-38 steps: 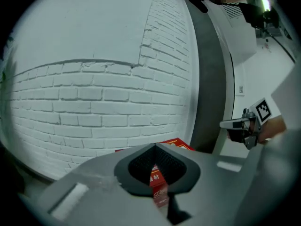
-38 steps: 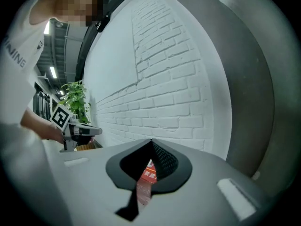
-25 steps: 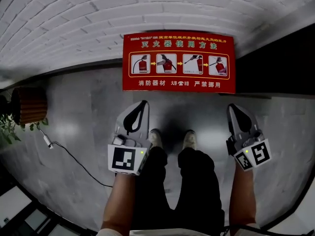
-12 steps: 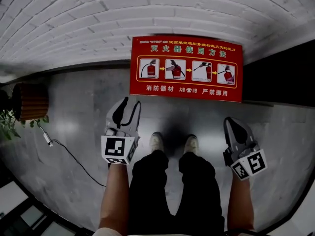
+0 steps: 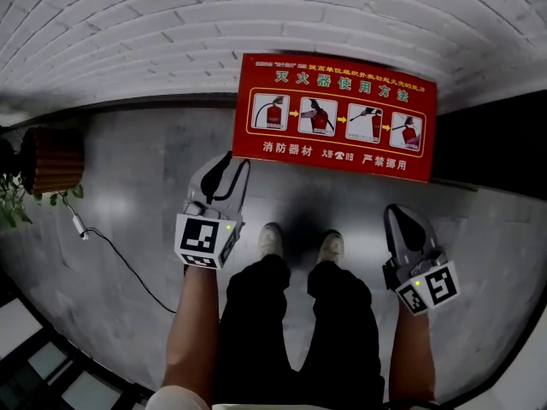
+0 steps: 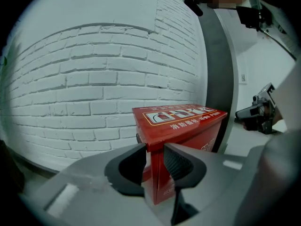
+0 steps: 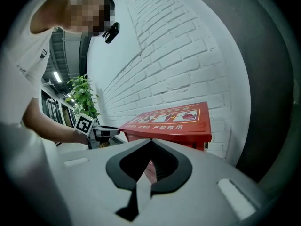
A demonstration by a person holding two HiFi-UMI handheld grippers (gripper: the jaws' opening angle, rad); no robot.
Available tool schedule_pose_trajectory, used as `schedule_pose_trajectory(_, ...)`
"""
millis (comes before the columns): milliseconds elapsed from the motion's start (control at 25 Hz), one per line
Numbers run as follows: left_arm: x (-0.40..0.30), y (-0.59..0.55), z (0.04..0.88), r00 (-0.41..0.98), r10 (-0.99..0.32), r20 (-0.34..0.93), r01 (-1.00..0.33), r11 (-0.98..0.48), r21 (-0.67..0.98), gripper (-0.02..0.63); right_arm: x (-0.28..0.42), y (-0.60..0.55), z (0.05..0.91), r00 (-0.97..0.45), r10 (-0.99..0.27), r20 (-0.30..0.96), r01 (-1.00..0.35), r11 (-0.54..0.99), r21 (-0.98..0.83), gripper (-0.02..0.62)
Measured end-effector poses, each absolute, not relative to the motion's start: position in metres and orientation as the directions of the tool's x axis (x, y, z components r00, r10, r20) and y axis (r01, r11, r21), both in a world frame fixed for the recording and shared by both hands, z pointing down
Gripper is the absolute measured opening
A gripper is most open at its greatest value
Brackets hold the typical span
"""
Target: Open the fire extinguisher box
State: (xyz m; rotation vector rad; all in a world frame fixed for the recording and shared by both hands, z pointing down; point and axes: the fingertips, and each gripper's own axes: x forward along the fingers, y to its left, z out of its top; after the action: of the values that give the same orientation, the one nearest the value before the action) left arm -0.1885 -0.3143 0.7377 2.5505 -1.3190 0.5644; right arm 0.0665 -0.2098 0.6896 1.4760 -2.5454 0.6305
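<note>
The red fire extinguisher box (image 5: 338,114) stands shut against the white brick wall, its lid printed with four instruction pictures. My left gripper (image 5: 228,164) is open just off the box's front left corner. Its jaws have just been closing a little. In the left gripper view the left gripper (image 6: 154,149) shows a narrow gap, and the corner of the box (image 6: 181,119) is seen through it, ungripped. My right gripper (image 5: 396,213) is shut and empty, over the floor short of the box's right end. The right gripper (image 7: 150,142) points at the box (image 7: 174,119).
A potted plant in a brown woven holder (image 5: 51,176) stands at the left. A white cable (image 5: 111,259) runs across the grey stone floor. A dark panel (image 5: 500,135) adjoins the box's right side. The person's shoes (image 5: 272,239) stand between the grippers.
The left gripper went from shut to open and moved left, then up toward the box's left corner. The right gripper sank slightly in the picture, still shut.
</note>
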Motion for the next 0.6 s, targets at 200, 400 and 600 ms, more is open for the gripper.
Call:
schedule_pose_trajectory(200, -0.189, -0.313, 0.725, 0.522, -0.739, 0.426, -0.817, -0.576, 0.002, 0.120, 0.066, -0.201, 0.693, -0.515, -0.794, 0.324, -0.852, 0.432, -0.296, 0.002)
schedule_pose_trajectory(400, -0.190, -0.312, 0.693, 0.521, -0.760, 0.390, -0.826, -0.563, 0.006, 0.123, 0.065, -0.194, 0.696, -0.512, -0.800, 0.312, -0.852, 0.430, -0.297, 0.002)
schedule_pose_trajectory(600, -0.188, -0.335, 0.632, 0.513, -0.783, 0.352, -0.840, -0.542, 0.018, 0.124, 0.067, -0.205, 0.679, -0.511, -0.801, 0.311, -0.853, 0.430, -0.295, 0.002)
